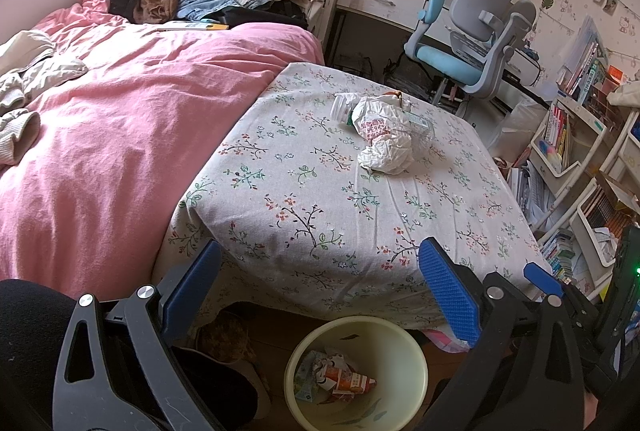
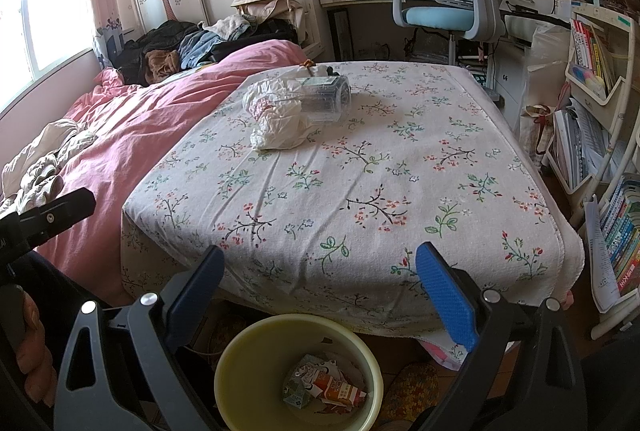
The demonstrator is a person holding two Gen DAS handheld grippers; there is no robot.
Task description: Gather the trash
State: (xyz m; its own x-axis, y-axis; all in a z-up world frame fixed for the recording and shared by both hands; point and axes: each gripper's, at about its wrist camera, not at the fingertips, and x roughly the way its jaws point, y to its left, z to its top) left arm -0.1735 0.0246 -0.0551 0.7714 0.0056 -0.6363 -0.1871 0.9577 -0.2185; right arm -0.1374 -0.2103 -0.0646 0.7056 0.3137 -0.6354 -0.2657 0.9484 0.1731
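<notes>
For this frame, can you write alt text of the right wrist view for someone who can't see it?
The open right gripper hangs empty above a yellow bin holding a crushed carton. Beyond it, on a floral-clothed table, a crumpled white bag lies against a clear plastic bottle. A pink bed is to the left.

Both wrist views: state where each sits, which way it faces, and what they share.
Left wrist: low at the table's near edge, facing the pink bed; open left tool, right tool's blue tip.
Right wrist: beside it, facing the blue desk chair; open right tool, a hand.
Shared: crumpled white paper, pale yellow plastic bin.
</notes>
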